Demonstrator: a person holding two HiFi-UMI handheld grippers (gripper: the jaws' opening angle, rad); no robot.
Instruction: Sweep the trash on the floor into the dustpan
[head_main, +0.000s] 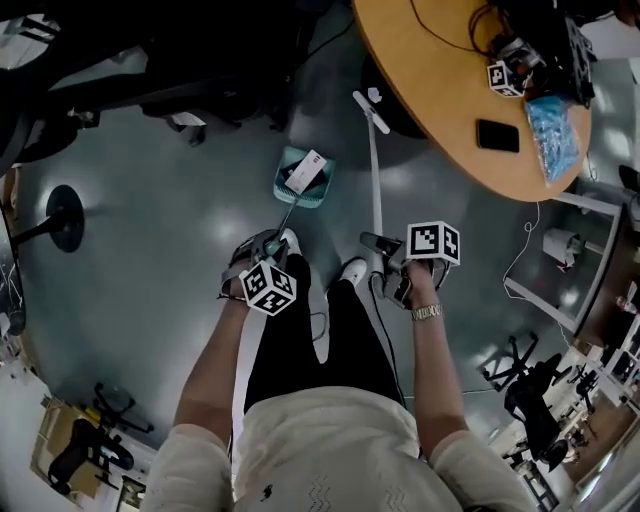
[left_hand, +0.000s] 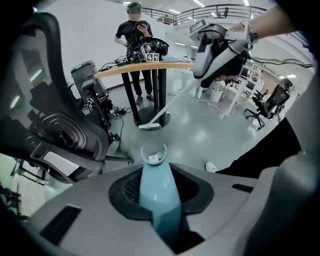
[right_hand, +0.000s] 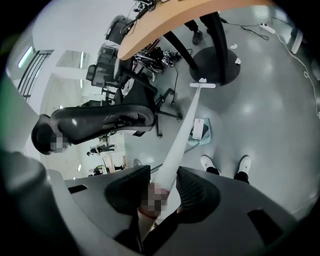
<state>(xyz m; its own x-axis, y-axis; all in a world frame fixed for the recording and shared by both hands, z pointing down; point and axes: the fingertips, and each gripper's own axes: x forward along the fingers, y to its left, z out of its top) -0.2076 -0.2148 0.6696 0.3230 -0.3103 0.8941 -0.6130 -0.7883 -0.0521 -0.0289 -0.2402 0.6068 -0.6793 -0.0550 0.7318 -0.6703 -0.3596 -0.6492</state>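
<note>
A teal dustpan (head_main: 303, 178) rests on the grey floor ahead of my feet, with a white paper and a dark piece of trash (head_main: 308, 172) inside it. My left gripper (head_main: 268, 245) is shut on the dustpan's teal handle (left_hand: 159, 200), which runs up between the jaws. My right gripper (head_main: 385, 255) is shut on the white broom pole (right_hand: 175, 150). The pole slants down to the broom head (head_main: 370, 103), which lies on the floor near the table's base, past the dustpan (right_hand: 200, 131). The right gripper (left_hand: 220, 50) also shows high in the left gripper view.
A round wooden table (head_main: 430, 120) stands at the right with a phone (head_main: 497, 135) and gear on it; its dark base (right_hand: 212, 65) is close to the broom head. Office chairs (head_main: 200, 70) stand at the left. A person (left_hand: 134, 35) stands behind the table. Small white scraps (right_hand: 233, 46) lie by the base.
</note>
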